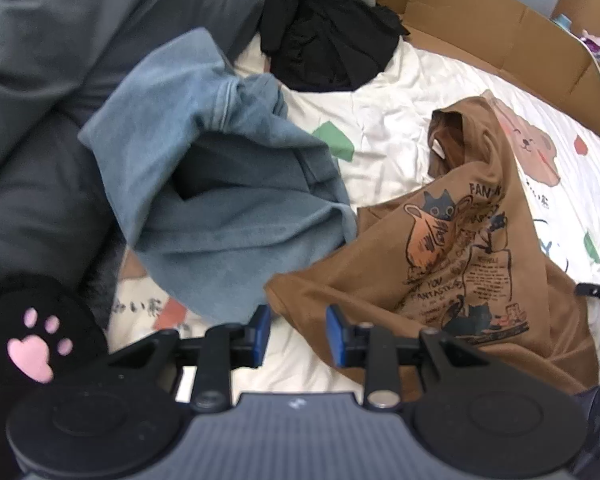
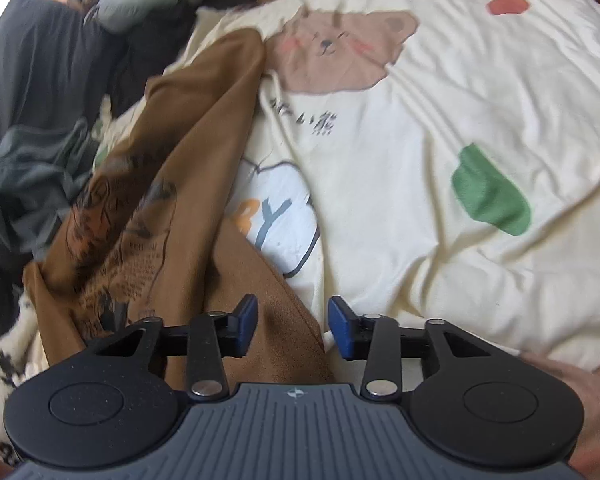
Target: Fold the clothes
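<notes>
A brown T-shirt with a cat print lies crumpled on the cream bed sheet. My left gripper is open, just in front of the shirt's near-left edge, with nothing between its blue pads. A blue-grey garment is heaped to the left of the shirt, and a black one lies behind it. In the right wrist view the brown T-shirt runs up the left side. My right gripper is open over the shirt's lower corner, and brown cloth lies between and under its fingers.
A dark grey duvet fills the left side. A cardboard wall borders the far edge of the bed. A black paw-print sock or glove sits at the near left. A hand holds the right gripper. The sheet spreads bare to the right.
</notes>
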A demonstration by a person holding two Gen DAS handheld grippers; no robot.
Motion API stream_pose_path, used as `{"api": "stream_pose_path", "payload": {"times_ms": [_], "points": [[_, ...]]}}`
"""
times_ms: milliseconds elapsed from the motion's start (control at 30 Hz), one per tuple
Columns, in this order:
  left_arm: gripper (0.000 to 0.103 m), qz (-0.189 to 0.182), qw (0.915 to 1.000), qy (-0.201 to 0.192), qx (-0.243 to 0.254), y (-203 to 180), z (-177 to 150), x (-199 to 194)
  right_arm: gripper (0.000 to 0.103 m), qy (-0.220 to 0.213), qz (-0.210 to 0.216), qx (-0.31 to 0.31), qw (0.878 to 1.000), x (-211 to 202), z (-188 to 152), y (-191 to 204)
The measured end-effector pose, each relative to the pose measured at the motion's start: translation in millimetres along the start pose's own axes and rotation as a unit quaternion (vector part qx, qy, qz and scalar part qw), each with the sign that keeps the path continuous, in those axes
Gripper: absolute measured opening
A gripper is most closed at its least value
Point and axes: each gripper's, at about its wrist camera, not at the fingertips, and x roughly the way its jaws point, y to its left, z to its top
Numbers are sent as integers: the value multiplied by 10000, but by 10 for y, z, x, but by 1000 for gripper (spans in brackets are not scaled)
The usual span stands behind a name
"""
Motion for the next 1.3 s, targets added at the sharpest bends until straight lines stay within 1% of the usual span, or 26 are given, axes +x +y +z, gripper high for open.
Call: {"api": "stream_pose_path", "payload": {"times_ms": [67, 100, 133, 167, 200, 233, 267, 333, 467, 533, 700, 800, 900, 1100, 1300], "points": [[33, -27, 10000, 44, -48, 4, -13, 33, 43, 154, -111, -169, 9997, 80, 8, 13], [33, -36, 10000, 64, -67, 7, -19, 48, 41, 217, -133, -206, 9995, 114, -1, 11], [33, -39, 9999, 82, -76, 11, -25, 59, 29, 283, -140, -244, 9992, 142, -4, 16], [33, -39, 9999, 93, -86, 16, -31, 69, 23, 349, -137, -308, 9988, 162, -8, 35], [33, -31, 9999, 93, -100, 25, -35, 77, 12, 409, -139, -378, 9983, 176, -7, 58], [33, -17, 9999, 93, -119, 32, -38, 82, 7, 456, -151, -464, 9978, 175, 3, 91], [33, -2, 9999, 95, -140, 40, -41, 87, 5, 492, -159, -540, 9972, 168, 13, 121], [33, 9, 9998, 75, -185, 47, -40, 88, 3, 491, -163, -603, 9968, 105, 28, 138], [33, 162, 9996, -141, -155, -7, -60, 55, 2, 386, -459, -559, 9966, -90, 15, 72], [33, 135, 9995, -201, -194, -48, -80, 58, 2, 352, -585, -425, 9968, -200, -16, 0], [33, 60, 9996, -210, -183, -178, -127, 93, 1, 275, -806, -447, 9954, -470, -75, -62], [33, 45, 9997, -218, -138, -238, -142, 77, 1, 127, -952, -269, 9950, -656, -75, -147], [33, 25, 9997, -223, -51, -296, -125, 51, 1, -33, -1185, -41, 9929, -847, -88, -260], [33, -34, 9995, -309, 26, -388, -42, -6, 1, -52, -1512, 138, 9884, -1097, -164, -462], [33, -156, 9989, -407, 190, -544, -10, -45, 1, -69, -1849, 508, 9814, -1329, -244, -722]]}}
